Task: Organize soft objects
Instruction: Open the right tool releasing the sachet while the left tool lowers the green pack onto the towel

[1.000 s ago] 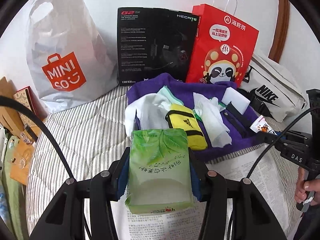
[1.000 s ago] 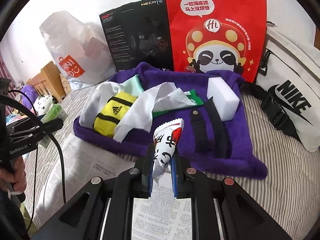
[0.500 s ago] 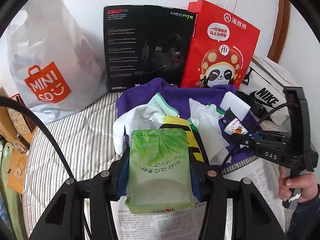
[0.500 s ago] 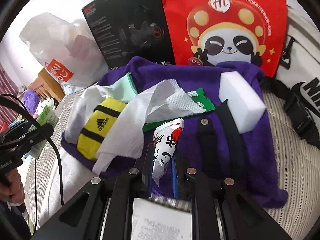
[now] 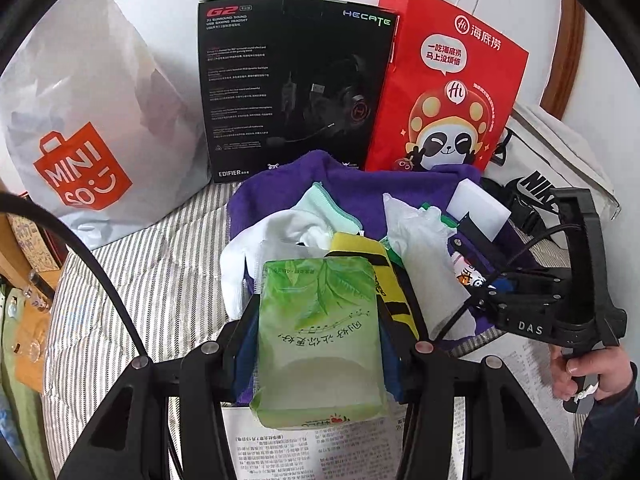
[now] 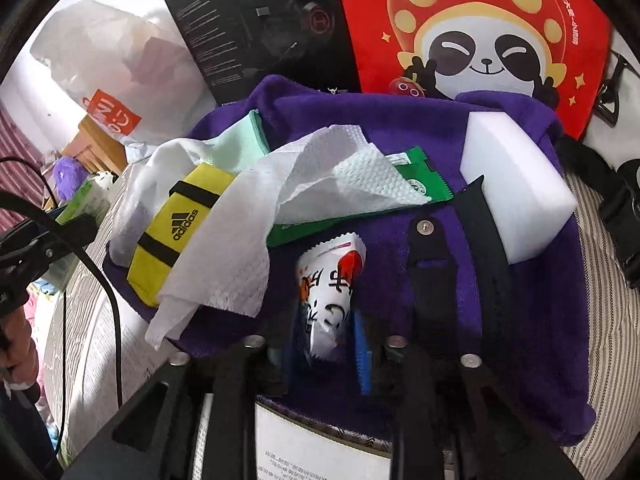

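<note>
The left gripper [image 5: 318,344] was clamped on a green tissue pack [image 5: 318,340], held above the purple towel's [image 6: 532,320] 6 o'clock edge, over newspaper [image 5: 320,452]. The right gripper [image 6: 324,344] had just been opening; its jaws stood apart around a white snack packet [image 6: 330,292] lying on the towel, the pads no longer pressing it.

The towel was crowded: a yellow "adidas" band [image 6: 176,232] at 9 o'clock, a tissue [image 6: 320,172] in the middle over a green sachet [image 6: 420,176], a white sponge [image 6: 516,184] at 2 o'clock, a black strap [image 6: 432,264] beside the packet. Bare purple showed only at 4 to 5 o'clock. Striped bedding [image 5: 160,280] lay open at 9 o'clock in the left view.

Along the 12 o'clock edge stood a "MINISO" bag [image 5: 92,128], a black "HECATE G2" box marked "EDIFIER" [image 5: 288,80], a red panda bag [image 5: 444,96] and a white "NIKE" bag [image 5: 560,152], closing off that side. The right gripper's body read "DAS".
</note>
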A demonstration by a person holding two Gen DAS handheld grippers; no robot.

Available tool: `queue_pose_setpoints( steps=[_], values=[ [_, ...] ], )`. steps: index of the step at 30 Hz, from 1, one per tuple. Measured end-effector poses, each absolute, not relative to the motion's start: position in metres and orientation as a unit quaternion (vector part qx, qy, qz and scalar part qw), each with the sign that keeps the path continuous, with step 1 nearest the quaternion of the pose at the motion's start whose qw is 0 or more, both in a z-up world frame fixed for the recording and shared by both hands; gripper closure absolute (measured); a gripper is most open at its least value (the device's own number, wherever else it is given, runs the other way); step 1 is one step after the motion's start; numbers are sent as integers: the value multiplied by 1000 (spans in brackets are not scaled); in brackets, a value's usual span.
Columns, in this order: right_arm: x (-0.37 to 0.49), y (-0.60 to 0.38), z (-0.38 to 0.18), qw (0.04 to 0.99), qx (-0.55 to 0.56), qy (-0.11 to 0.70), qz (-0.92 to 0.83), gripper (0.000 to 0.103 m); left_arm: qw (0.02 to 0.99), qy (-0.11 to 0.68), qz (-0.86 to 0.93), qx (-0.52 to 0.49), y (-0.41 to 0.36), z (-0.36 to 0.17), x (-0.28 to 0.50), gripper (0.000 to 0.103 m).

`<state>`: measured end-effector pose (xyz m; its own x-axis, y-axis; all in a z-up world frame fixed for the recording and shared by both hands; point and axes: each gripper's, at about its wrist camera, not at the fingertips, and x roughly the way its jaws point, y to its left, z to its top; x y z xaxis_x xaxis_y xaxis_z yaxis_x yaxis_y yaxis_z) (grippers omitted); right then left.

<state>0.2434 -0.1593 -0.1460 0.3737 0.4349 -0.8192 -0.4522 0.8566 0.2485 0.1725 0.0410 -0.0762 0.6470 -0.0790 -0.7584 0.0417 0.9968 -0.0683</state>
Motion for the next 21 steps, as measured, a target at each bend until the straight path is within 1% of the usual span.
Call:
queue_pose_setpoints(
  steps=[1, 3, 6, 10, 19, 20, 21],
  values=[
    [243, -160, -145, 830, -9, 490, 266, 60, 907, 420, -33, -22, 40, -77, 173, 54],
    [240, -161, -143, 836, -17, 483, 262, 50, 906, 422, -35, -23, 38, -78, 176, 54],
    [238, -163, -141, 842, -21, 474, 258, 48, 904, 424, -35, -28, 36, -81, 178, 54],
    [238, -172, -137, 847, -9, 466, 255, 41, 900, 432, -41, -23, 27, -86, 183, 54],
    [233, -188, -126, 862, -13, 448, 237, 38, 892, 448, -52, -6, 5, -96, 206, 54],
    [233, -190, -125, 863, -13, 447, 236, 36, 891, 451, -54, -5, 3, -98, 208, 54],
    [233, -191, -125, 864, -12, 446, 236, 33, 890, 453, -56, -3, 0, -101, 211, 54]
  ],
)
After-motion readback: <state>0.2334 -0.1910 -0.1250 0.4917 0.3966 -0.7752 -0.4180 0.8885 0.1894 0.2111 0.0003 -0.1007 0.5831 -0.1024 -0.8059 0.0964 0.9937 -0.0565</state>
